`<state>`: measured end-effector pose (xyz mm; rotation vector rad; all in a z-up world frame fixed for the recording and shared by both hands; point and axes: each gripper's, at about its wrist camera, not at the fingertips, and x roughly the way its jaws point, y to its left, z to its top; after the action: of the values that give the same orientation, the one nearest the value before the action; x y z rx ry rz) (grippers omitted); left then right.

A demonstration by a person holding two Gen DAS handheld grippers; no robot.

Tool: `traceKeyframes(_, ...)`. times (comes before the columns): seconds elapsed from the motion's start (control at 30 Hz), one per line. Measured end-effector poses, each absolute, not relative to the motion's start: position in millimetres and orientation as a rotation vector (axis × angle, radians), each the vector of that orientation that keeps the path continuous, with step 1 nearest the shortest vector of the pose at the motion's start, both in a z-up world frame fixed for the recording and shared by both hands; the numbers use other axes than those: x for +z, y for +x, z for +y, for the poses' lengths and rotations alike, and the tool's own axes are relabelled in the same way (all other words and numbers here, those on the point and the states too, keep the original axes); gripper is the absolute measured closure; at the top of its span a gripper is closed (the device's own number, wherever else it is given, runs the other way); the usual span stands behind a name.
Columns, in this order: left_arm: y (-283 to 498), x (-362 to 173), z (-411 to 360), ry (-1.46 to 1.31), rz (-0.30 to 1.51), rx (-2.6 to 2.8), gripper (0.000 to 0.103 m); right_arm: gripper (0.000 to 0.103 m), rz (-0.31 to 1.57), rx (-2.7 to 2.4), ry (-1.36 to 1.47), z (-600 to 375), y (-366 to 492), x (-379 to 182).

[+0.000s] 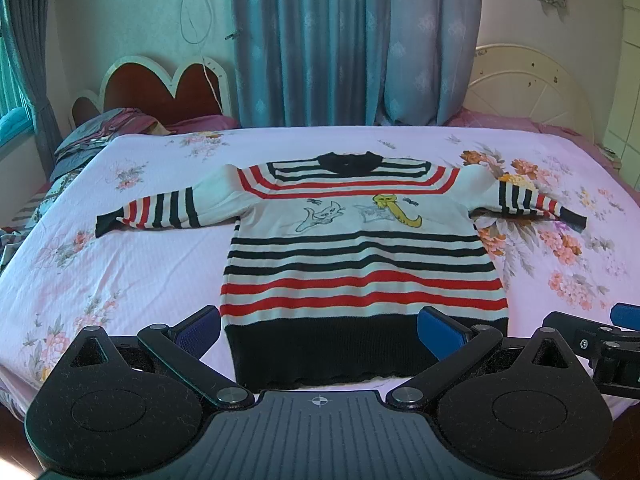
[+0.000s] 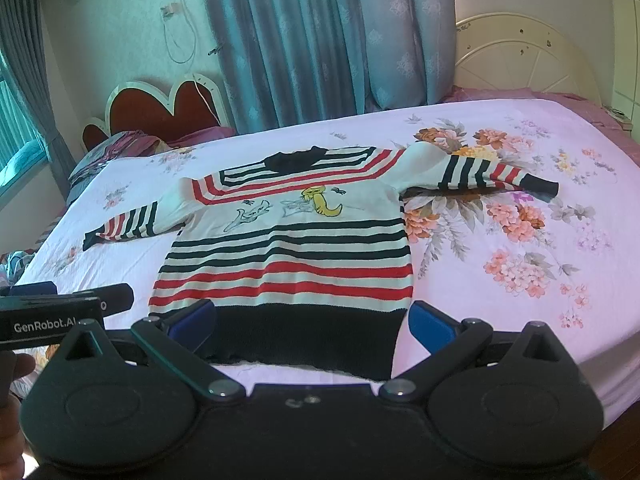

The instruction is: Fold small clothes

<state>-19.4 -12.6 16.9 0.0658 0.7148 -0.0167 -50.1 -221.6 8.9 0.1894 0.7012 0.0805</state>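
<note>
A small striped sweater (image 1: 360, 256), white with black and red stripes, cartoon cats on the chest and a black hem, lies flat and face up on the bed, both sleeves spread out sideways. It also shows in the right wrist view (image 2: 288, 252). My left gripper (image 1: 320, 330) is open and empty, hovering just in front of the black hem. My right gripper (image 2: 310, 322) is open and empty, also in front of the hem, and it shows at the right edge of the left wrist view (image 1: 600, 336). The left gripper shows at the left edge of the right wrist view (image 2: 60, 312).
The bed (image 1: 120, 264) has a pink floral sheet. Crumpled bedding (image 1: 92, 136) lies at its far left by a heart-shaped headboard (image 1: 160, 88). A cream headboard (image 1: 528, 88) stands at the far right. Blue curtains (image 1: 320, 40) hang behind.
</note>
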Motion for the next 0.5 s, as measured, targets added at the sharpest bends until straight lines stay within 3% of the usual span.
traceKeyframes(0.5, -19.6, 18.5, -13.9, 0.062, 0.702, -0.014, 0.000, 0.001, 0.695, 0.080, 0.191, -221.3, -50.1, 9.9)
